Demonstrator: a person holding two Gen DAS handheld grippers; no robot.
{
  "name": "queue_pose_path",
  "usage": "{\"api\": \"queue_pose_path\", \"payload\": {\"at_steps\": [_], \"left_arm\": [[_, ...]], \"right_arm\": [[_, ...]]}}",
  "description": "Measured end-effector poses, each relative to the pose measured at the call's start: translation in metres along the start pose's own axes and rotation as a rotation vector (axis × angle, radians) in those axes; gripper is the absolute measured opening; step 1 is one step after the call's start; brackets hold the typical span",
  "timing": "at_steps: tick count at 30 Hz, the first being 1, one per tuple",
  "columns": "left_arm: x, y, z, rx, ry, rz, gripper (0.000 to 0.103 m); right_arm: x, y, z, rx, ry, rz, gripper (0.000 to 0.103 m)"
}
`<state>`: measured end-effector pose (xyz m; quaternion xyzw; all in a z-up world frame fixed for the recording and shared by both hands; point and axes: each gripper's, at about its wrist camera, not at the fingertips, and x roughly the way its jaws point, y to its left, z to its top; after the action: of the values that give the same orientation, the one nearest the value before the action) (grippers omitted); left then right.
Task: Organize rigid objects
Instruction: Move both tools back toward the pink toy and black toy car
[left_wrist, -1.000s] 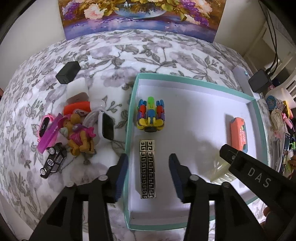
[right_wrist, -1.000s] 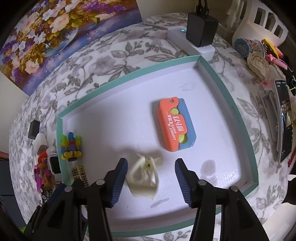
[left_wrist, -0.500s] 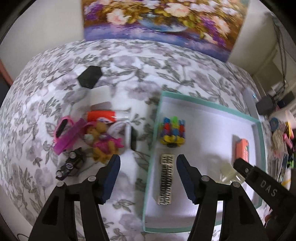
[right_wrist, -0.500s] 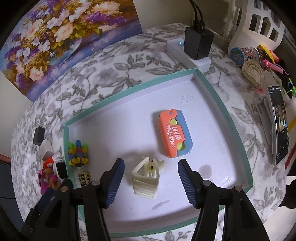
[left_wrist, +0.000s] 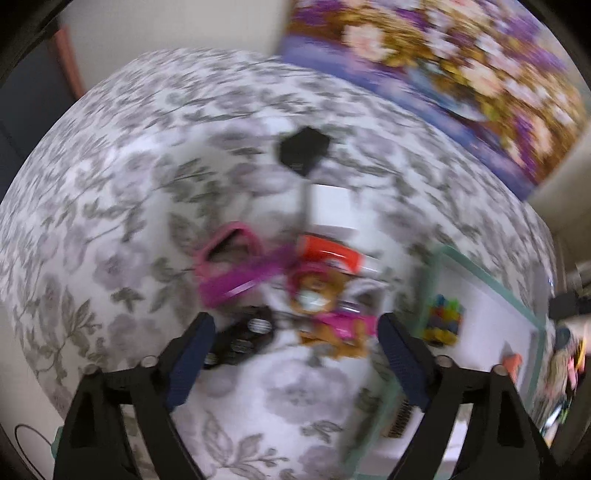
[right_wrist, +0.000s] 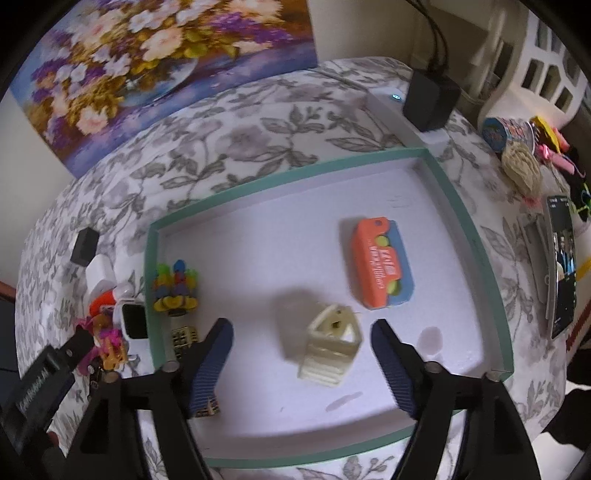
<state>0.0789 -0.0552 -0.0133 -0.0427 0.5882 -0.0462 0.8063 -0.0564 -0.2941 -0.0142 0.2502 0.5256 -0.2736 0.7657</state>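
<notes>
The teal-rimmed white tray (right_wrist: 465, 225) holds an orange and blue case (right_wrist: 380, 267), a cream clip (right_wrist: 330, 349), a multicolour block toy (right_wrist: 176, 286) and a gold patterned bar (right_wrist: 184, 338). My right gripper (right_wrist: 301, 356) is open and empty above the cream clip. My left gripper (left_wrist: 293, 354) is open and empty above a loose pile left of the tray (left_wrist: 491, 280): a black toy car (left_wrist: 243, 338), a brown and pink dog figure (left_wrist: 325, 314), a pink and magenta item (left_wrist: 236, 269), an orange tube (left_wrist: 327, 256) and a white box (left_wrist: 330, 210). The left wrist view is blurred.
A black cube (left_wrist: 303, 149) lies on the floral cloth beyond the pile. A white smartwatch (right_wrist: 131, 319) lies by the tray's left rim. A power strip with a black adapter (right_wrist: 428, 99), a phone (right_wrist: 563, 264) and small clutter are at the right. A flower painting (right_wrist: 147, 55) leans behind.
My left gripper has swung left, from over the gold bar in the tray to over the loose pile. My right gripper has pulled back slightly above the cream clip, which now lies turned.
</notes>
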Motion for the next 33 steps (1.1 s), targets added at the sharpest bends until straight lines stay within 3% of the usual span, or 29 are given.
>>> {"api": "queue_pose_path", "payload": {"at_steps": [4,12,19,33], "left_arm": [[0.004,0.029,0.007,-0.097,0.017,0.028,0.091],[-0.003,0.088,0.021,-0.255,-0.014,0.097,0.091],[-0.011,0.117,0.029,-0.283,-0.053,0.153,0.091],[0.007,0.122,0.029,-0.265,0.033,0.084,0.091]], "right_arm": [[-0.002,0.02,-0.005,-0.054,-0.014,0.023,0.103],[-0.006,0.06,-0.021,-0.158,-0.025,0.086,0.103],[-0.01,0.089,-0.03,-0.195,-0.047,0.166,0.103],[0.009,0.138,-0.043,-0.269,-0.001,0.246,0.103]]}}
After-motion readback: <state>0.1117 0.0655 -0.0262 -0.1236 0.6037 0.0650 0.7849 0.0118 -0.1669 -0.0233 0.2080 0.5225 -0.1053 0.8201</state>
